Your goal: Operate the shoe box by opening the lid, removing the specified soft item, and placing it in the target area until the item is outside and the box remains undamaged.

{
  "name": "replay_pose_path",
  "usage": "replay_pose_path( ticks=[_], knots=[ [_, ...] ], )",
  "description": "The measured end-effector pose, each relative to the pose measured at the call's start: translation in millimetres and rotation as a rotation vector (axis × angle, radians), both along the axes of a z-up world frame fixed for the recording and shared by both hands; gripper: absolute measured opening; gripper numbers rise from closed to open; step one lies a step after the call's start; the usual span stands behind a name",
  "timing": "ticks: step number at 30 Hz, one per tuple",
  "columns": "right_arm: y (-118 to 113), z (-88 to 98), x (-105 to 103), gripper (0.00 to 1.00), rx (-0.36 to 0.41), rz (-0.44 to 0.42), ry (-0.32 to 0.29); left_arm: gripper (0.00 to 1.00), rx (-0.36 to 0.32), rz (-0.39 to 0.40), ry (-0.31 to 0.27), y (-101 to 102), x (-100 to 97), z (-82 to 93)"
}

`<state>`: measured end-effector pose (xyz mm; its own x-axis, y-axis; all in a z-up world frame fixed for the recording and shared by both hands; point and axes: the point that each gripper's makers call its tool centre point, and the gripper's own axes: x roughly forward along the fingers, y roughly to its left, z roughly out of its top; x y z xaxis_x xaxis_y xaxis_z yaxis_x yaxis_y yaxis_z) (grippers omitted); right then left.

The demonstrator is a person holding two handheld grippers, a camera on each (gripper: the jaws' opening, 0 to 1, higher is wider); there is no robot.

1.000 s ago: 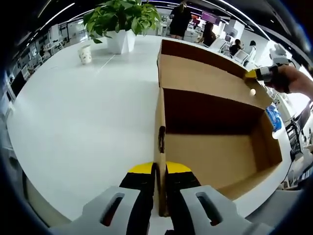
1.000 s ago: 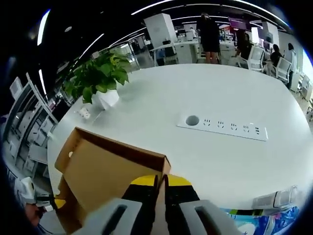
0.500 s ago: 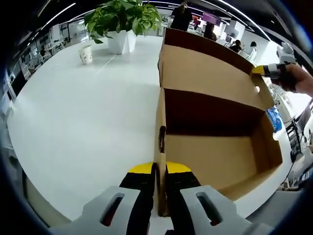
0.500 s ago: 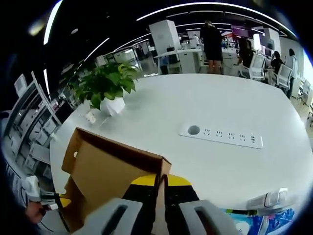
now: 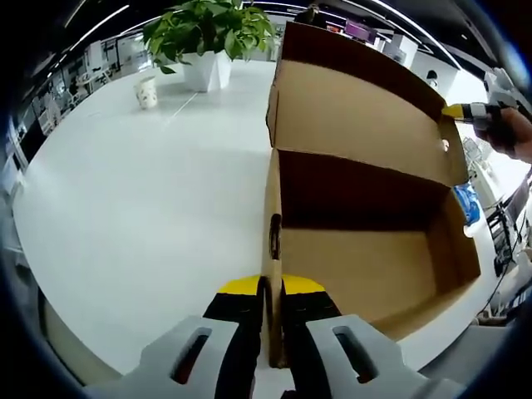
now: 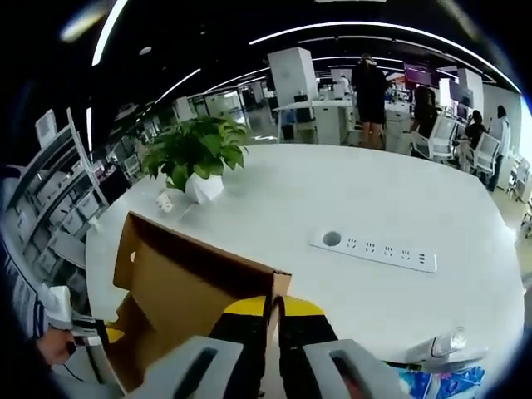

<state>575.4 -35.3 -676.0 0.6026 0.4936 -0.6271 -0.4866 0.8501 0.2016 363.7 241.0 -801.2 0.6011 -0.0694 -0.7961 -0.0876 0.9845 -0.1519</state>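
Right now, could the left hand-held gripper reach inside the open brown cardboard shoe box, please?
Probably not yet: the left hand-held gripper is shut on the brown cardboard shoe box's near wall. Released, the open top looks unobstructed.

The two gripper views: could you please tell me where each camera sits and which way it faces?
Left gripper view: rides on the left gripper, shut on the shoe box side wall, looking over the open box toward a potted plant; the right gripper holds the lid.
Right gripper view: rides on the right gripper, shut on the lid's edge, facing across the white table to a power strip.
Shared: box, lid, plant, table.
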Motion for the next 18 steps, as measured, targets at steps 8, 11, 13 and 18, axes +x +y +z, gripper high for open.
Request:
replay_pose_path(
  ticks=[8, 11, 13, 18],
  knots=[
    [2, 12.6, -7, 0.00, -0.001, 0.015, -0.039, 0.05, -0.006, 0.015, 0.002, -1, 0.0, 0.0],
    [4, 20.1, -15, 0.00, -0.002, 0.021, -0.068, 0.05, -0.010, 0.022, 0.003, 0, 0.7, -0.4],
    [4, 24.3, -23, 0.00, -0.009, 0.023, -0.083, 0.05, -0.012, 0.025, 0.004, 0, 1.2, -0.6],
    [4, 32.5, -36, 0.00, 0.000, 0.023, -0.100, 0.05, -0.021, 0.038, 0.003, -3, -1.1, 1.7]
  ],
)
